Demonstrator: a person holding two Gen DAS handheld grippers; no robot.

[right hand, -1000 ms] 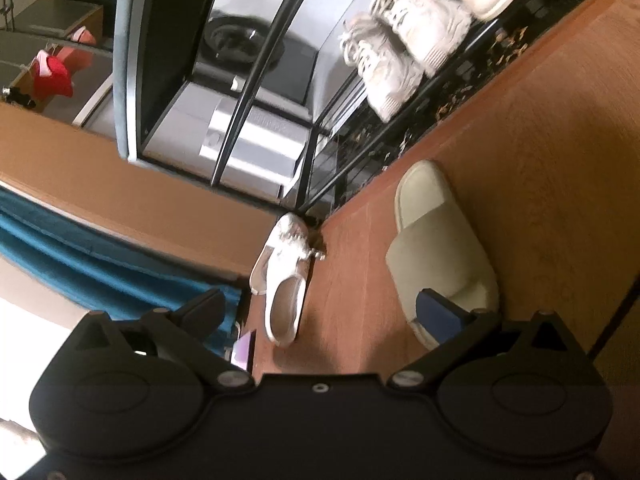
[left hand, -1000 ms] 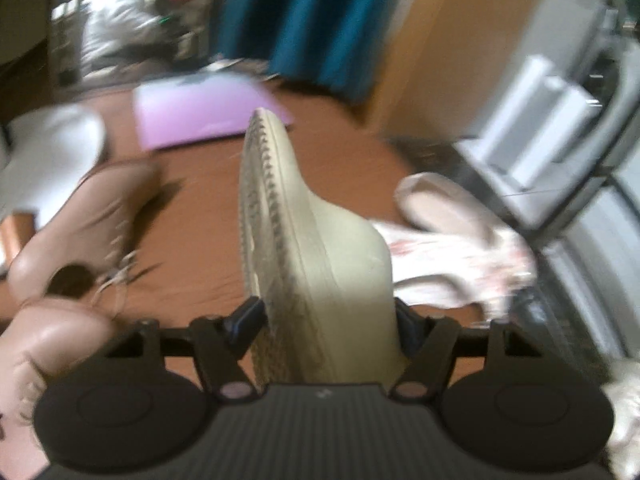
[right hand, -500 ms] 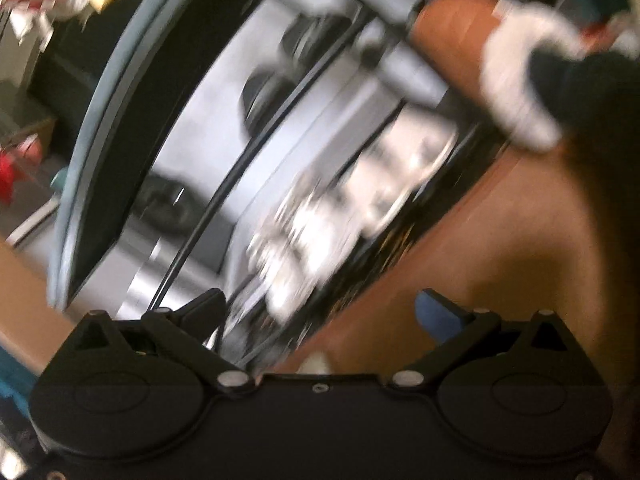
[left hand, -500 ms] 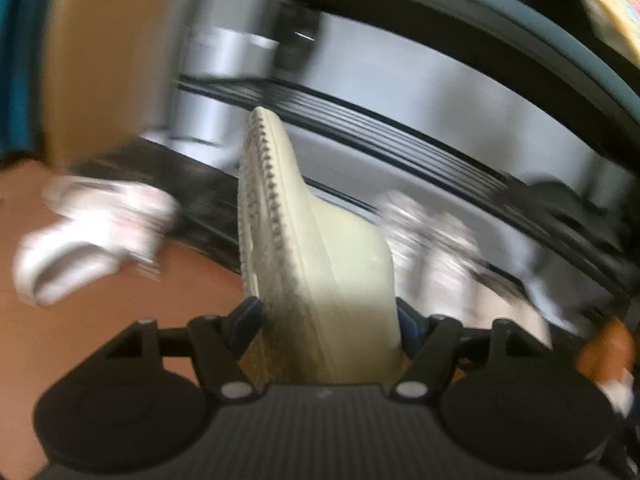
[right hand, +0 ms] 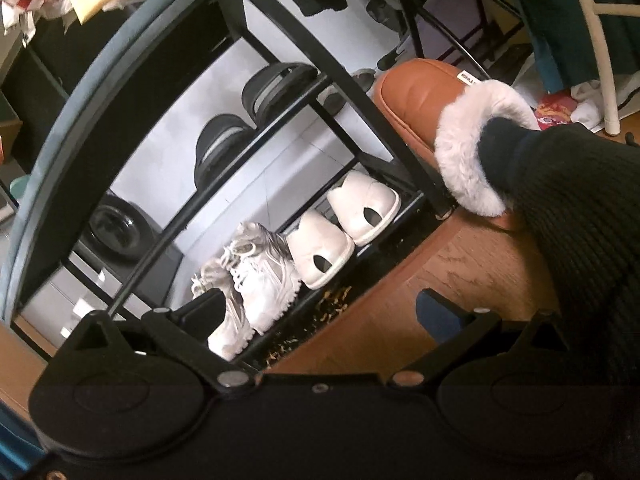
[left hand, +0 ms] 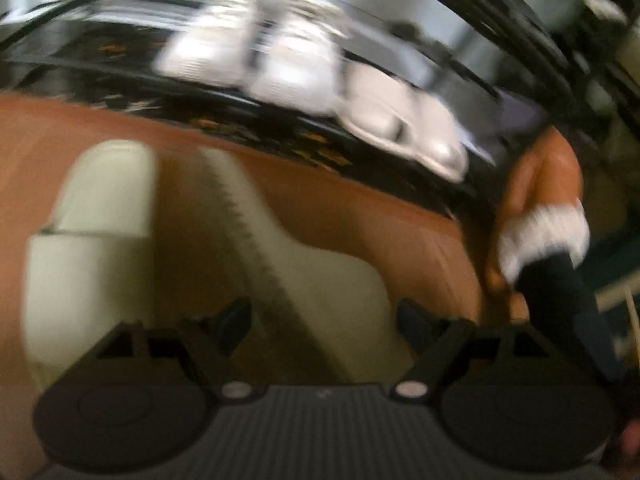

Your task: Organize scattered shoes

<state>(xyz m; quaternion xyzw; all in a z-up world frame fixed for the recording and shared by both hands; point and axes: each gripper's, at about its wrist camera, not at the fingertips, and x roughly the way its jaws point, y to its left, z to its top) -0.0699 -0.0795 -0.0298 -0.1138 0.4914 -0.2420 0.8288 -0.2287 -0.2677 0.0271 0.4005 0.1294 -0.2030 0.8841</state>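
Note:
In the blurred left wrist view a cream slipper (left hand: pixel 320 264) stands on its edge between the fingers of my left gripper (left hand: pixel 324 316). The jaws are opening, and small gaps show between the pads and the slipper. Its mate, a second cream slipper (left hand: pixel 92 248), lies flat on the wooden floor just to the left. My right gripper (right hand: pixel 320 302) is open with nothing between its fingers and points at the black shoe rack (right hand: pixel 344 92).
The rack's bottom shelf holds white sneakers (right hand: pixel 260 280) and a pair of white clogs (right hand: pixel 320 248); dark sandals (right hand: pixel 280 84) sit a shelf higher. A person's foot in a brown fur-lined slipper (right hand: pixel 420 92) stands at the rack's right end, the dark trouser leg (right hand: pixel 580 200) behind it.
The left view swung from the open floor to the rack, bringing the cream slipper down beside its mate, and its jaws have widened. The right view turned to the rack and steadied.

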